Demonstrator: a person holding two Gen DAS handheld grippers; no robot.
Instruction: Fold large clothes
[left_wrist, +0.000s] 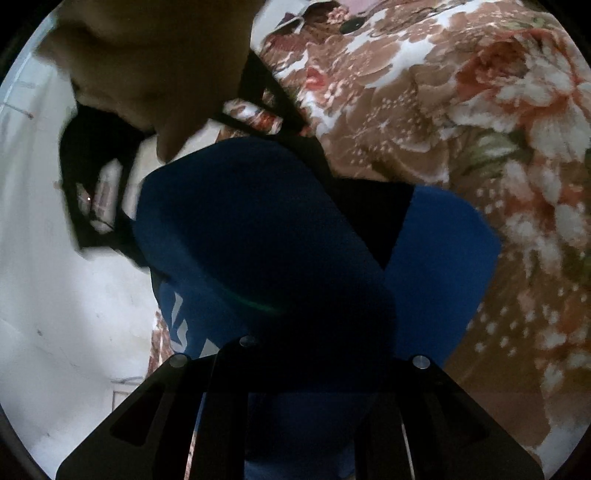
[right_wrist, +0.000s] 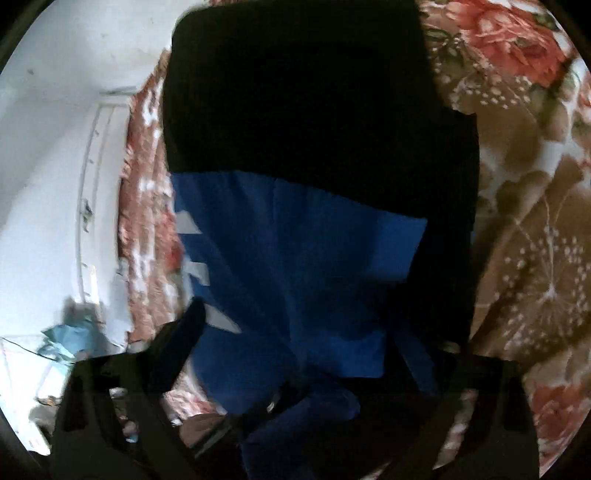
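Blue-and-black garment (right_wrist: 295, 258) lies on floral bedspread (right_wrist: 535, 240); left gripper (left_wrist: 295, 365) pinches its blue fabric; right gripper (right_wrist: 295, 369) spread over it.

This looks like a bedroom in a home. A bed covered with a floral bedspread (left_wrist: 461, 122) in brown, rust-red and white fills most of both views, and a blue-and-black garment (right_wrist: 295, 266) lies spread on it. Beside the bed stands a plain white wall (right_wrist: 74, 74), scuffed and chipped in places, with a pale moulded frame on it. A few blurred odds and ends lie on the floor (right_wrist: 55, 354) at the bed's edge.
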